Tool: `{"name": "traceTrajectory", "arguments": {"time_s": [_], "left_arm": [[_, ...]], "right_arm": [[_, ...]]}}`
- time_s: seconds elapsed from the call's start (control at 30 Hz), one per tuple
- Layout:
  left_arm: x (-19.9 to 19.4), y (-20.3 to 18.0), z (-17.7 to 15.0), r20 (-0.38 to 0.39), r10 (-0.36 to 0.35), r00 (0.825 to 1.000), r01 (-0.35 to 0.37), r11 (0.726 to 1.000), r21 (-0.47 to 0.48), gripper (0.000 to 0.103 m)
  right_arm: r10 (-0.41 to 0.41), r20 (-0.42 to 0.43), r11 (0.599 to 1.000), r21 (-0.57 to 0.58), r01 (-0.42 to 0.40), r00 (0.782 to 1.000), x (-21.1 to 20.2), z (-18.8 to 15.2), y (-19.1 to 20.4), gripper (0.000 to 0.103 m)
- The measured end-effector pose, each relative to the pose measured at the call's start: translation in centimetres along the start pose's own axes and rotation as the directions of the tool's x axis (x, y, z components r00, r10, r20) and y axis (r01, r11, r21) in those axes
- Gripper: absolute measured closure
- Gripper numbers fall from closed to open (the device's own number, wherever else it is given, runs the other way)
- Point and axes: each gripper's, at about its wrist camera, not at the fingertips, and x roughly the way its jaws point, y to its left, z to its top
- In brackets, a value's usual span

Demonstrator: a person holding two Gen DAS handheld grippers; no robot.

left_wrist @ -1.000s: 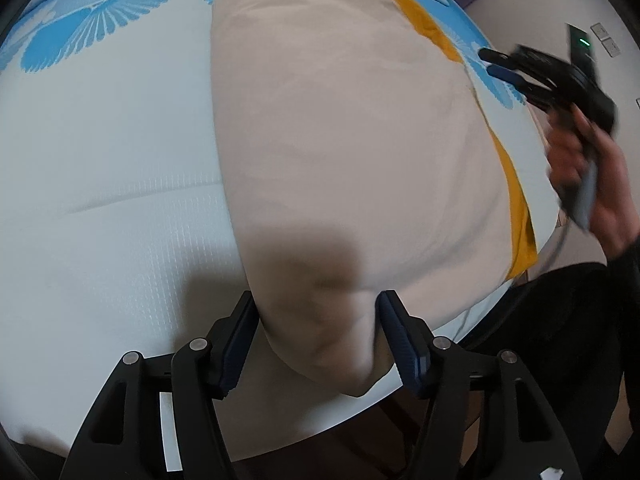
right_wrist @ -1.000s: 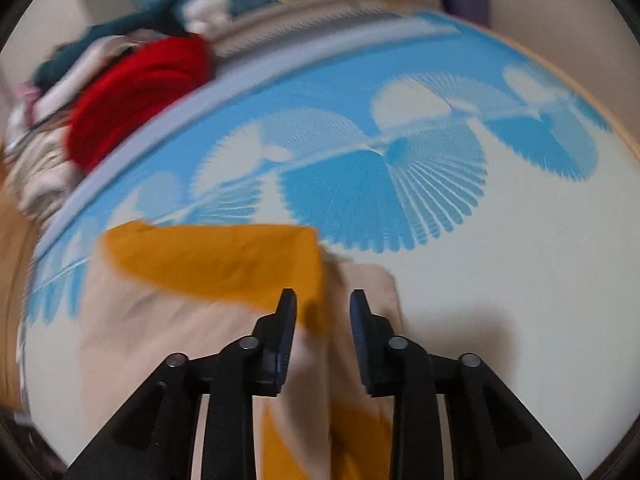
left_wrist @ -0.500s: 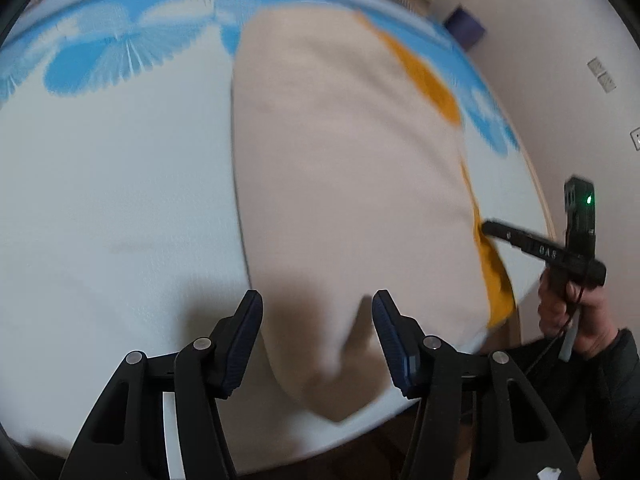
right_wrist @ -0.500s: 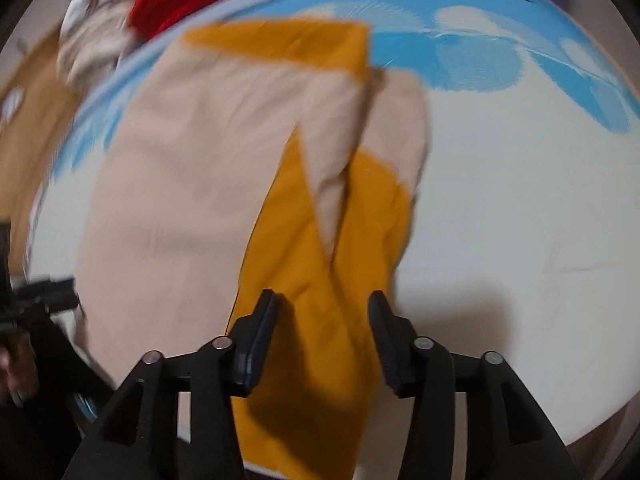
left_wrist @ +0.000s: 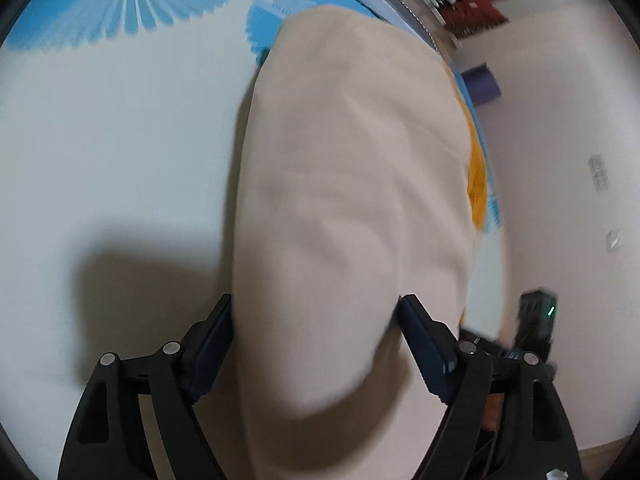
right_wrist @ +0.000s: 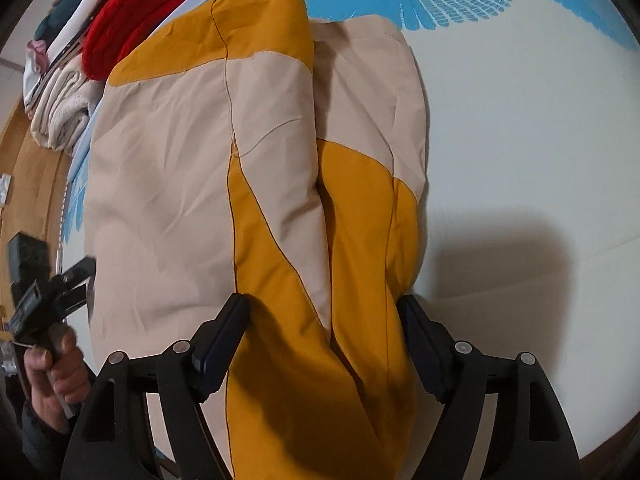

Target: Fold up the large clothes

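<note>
A large beige and mustard garment (left_wrist: 352, 180) lies lengthwise on the white and blue bed sheet (left_wrist: 120, 140). My left gripper (left_wrist: 316, 304) hangs over its rounded beige end. Its jaws are opening, the cloth lies between them, and the pads do not pinch it. In the right wrist view the garment (right_wrist: 180, 184) shows mustard panels and a folded-in sleeve. My right gripper (right_wrist: 322, 300) stands over the mustard end, jaws opening, with cloth between the fingers but not gripped. The left gripper (right_wrist: 44, 280), held by a hand (right_wrist: 52, 376), appears at the far left there.
A pile of clothes with a red knit (right_wrist: 132, 12) and folded beige cloth (right_wrist: 60, 108) sits at the bed's far corner. Wooden floor (right_wrist: 28, 184) lies beyond. A white wall (left_wrist: 560, 160) and a purple object (left_wrist: 484, 84) flank the bed. The sheet (right_wrist: 520, 120) right of the garment is bare.
Both grippers' jaws have widened. The right gripper tipped down and sank over the garment's mustard end. The left gripper shifted sideways and rolled, staying over the beige end.
</note>
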Motion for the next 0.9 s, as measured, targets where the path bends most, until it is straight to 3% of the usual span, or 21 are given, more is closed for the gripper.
{"name": "traceTrajectory", "arguments": {"time_s": [0.07,0.1,0.13,0.23,0.3,0.47,0.63,0.77,0.87,0.9], "left_arm": [[0.9,1.0,0.4,-0.005,-0.082,0.997,0.081,0.995,-0.051,0.025],[1.1,1.1,0.6,0.006,-0.105,0.994,0.105,0.993,-0.06,0.027],[1.2,0.9,0.8,0.017,-0.105,0.994,0.106,0.993,-0.052,0.035],[0.3,-0.9,1.0,0.054,-0.053,0.997,0.053,0.999,0.011,0.056],[-1.0,-2.4,1.7,0.075,-0.036,0.997,0.033,0.999,0.041,0.064],[-5.3,-4.1,6.2,0.14,0.033,0.99,-0.05,0.991,0.125,0.065],[-8.3,0.0,12.4,0.181,0.111,0.977,-0.131,0.986,0.105,0.063],[-9.4,4.9,12.8,0.161,0.168,0.973,-0.171,0.985,0.006,0.051],[-10.3,5.9,11.7,0.173,0.266,0.948,-0.265,0.964,-0.029,0.049],[-10.9,5.5,11.7,0.191,0.291,0.937,-0.293,0.956,-0.021,0.049]], "right_arm": [[-0.006,0.009,1.0,-0.011,0.006,1.0,0.2,-0.3,0.1,0.034],[0.011,0.013,1.0,-0.018,-0.011,1.0,0.3,-0.2,0.3,0.052],[0.038,0.02,0.999,-0.022,-0.038,0.999,0.3,-0.4,0.5,0.069],[0.06,0.059,0.998,-0.039,-0.058,0.996,-0.1,-0.4,1.5,0.088],[0.062,0.088,0.998,-0.037,-0.059,0.994,-0.5,-0.3,2.2,0.09],[0.099,0.194,0.992,-0.099,-0.081,0.976,-1.2,2.2,6.4,0.092],[0.119,0.209,0.986,-0.14,-0.091,0.971,0.8,5.8,12.0,0.093],[0.111,0.199,0.981,-0.181,-0.075,0.974,3.3,8.2,15.4,0.092],[0.043,0.182,0.977,-0.212,-0.004,0.982,5.0,8.5,16.9,0.08],[0.002,0.189,0.972,-0.231,0.043,0.982,5.1,8.3,17.2,0.07]]}}
